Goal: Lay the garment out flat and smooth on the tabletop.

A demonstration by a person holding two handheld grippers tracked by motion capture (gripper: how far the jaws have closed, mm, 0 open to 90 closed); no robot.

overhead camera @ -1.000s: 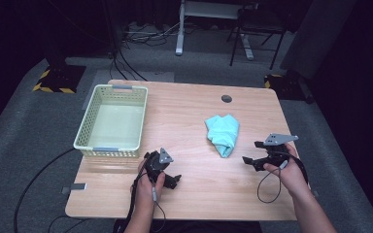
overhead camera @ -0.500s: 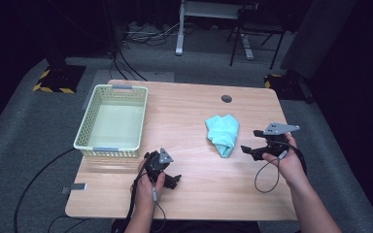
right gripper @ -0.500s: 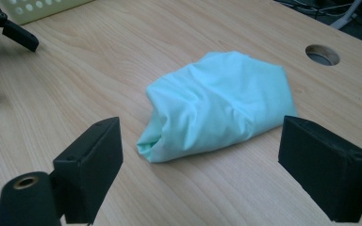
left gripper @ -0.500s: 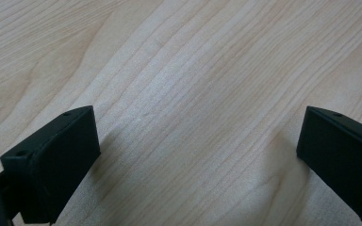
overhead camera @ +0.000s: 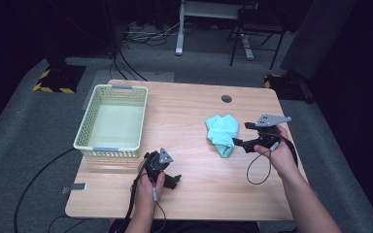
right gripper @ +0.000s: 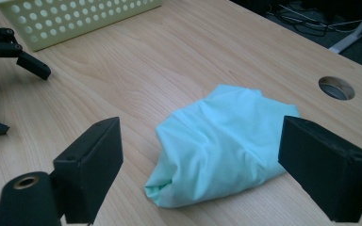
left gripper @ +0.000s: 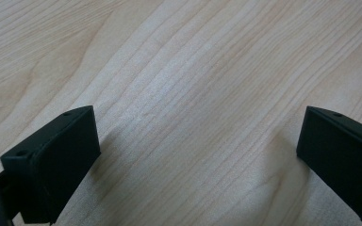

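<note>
Right claw [overhead camera: 240,137] agape beside teal cloth [overhead camera: 222,132] (crumpled, on table).

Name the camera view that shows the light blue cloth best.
The right gripper view: the cloth lies bunched, close and large between the open right gripper jaws. The high view shows it small; the left gripper view faces bare table.

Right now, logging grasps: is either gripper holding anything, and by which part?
Nothing is held. The right gripper stands open before the cloth; the left gripper is open over bare table.
</note>
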